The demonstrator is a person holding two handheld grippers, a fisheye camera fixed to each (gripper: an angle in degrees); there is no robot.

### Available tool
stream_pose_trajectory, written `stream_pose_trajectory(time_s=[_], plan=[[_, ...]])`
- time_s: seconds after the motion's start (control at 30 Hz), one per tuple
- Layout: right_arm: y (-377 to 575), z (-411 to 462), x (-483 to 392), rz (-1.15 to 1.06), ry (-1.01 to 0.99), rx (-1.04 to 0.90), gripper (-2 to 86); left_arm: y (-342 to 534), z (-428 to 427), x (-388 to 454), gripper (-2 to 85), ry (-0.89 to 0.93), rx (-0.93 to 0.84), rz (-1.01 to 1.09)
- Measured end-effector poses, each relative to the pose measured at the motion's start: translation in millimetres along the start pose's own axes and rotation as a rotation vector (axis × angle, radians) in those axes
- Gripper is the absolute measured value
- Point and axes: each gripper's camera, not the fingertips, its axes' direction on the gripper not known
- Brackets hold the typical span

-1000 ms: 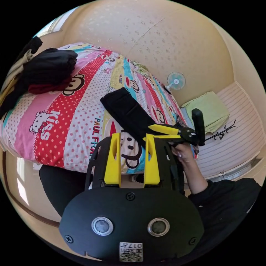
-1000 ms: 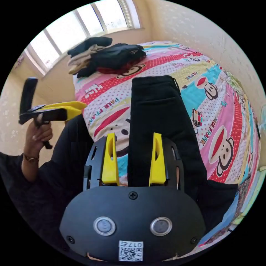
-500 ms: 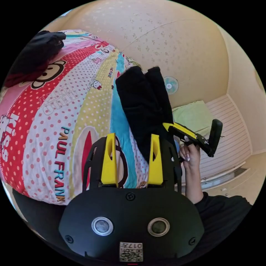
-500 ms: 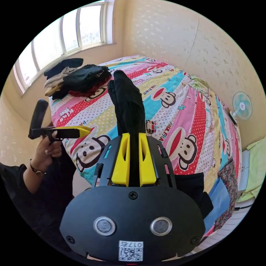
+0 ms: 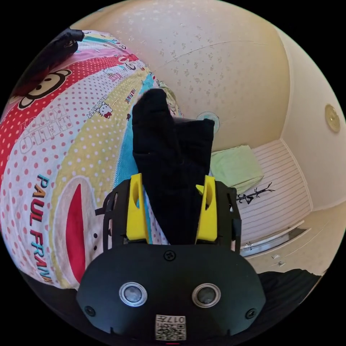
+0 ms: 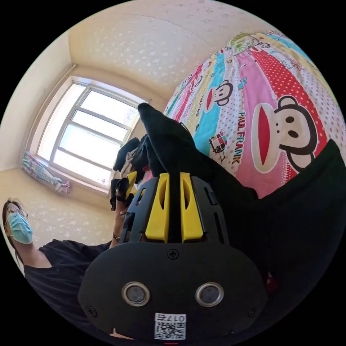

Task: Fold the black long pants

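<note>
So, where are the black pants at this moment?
The black pants are clamped in the right gripper, raised above the cartoon bedsheet; in the left gripper view they hang between the left gripper fingers.

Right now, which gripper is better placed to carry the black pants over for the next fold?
Right. The right gripper has its jaws shut on the black pants, lifted off the bedspread. The left gripper is open, the cloth merely between its jaws.

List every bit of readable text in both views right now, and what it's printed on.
"PAUL FRANK": bedsheet, beside the red-mouthed monkey, left gripper view.
"HELLO KITTY": same bedsheet, near the small cat figure.
"PAUL FRANK": bedsheet, right gripper view.
The code stickers on both gripper housings are left unread.
</note>
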Motion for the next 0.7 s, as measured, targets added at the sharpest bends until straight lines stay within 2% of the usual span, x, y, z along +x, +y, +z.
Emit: stream_pose_trajectory(time_s=[0.1,0.17,0.2,0.23,0.3,0.37,0.4,0.47,0.53,0.57,0.7], plan=[[16.9,-14.7,-9.3,-0.047,0.113,0.013,2.8,1.5,23.4,-5.6,24.4,-0.118,-0.045,-0.078],[27.4,-31.1,-29.4,-0.133,0.07,0.033,2.7,5.5,48.0,-31.0,15.7,-0.311,-0.098,-0.19],[29.4,-36.5,-35.2,-0.147,0.065,0.043,2.7,7.3,51.6,-37.3,12.6,-0.34,-0.107,-0.208],[32.6,-48.9,-48.9,-0.175,0.063,0.055,2.7,11.1,55.3,-46.6,6.5,-0.31,-0.119,-0.214],[37.7,-73.0,-74.3,-0.233,0.084,0.085,2.7,20.6,46.2,-48.3,5.5,-0.209,-0.104,-0.225],[50.0,-120.5,-114.1,-0.31,0.121,0.16,2.7,39.8,6.4,4.6,5.1,-0.074,-0.021,-0.072],[55.0,-136.3,-125.3,-0.333,0.121,0.187,2.8,47.1,-9.1,29.6,5.0,-0.057,0.012,-0.007],[84.0,-206.4,-171.7,-0.445,0.073,0.33,2.7,86.6,-77.5,146.7,4.8,-0.09,0.209,0.311],[114.4,-261.7,-212.2,-0.531,0.052,0.468,2.6,116.3,-128.5,217.7,4.8,-0.113,0.359,0.478],[138.1,-295.7,-244.7,-0.606,0.07,0.561,2.6,133.3,-160.7,252.7,4.8,-0.069,0.449,0.572],[197.2,-365.1,-335.9,-0.752,0.157,0.753,2.5,166.8,-231.6,332.5,4.8,0.135,0.557,0.79]])
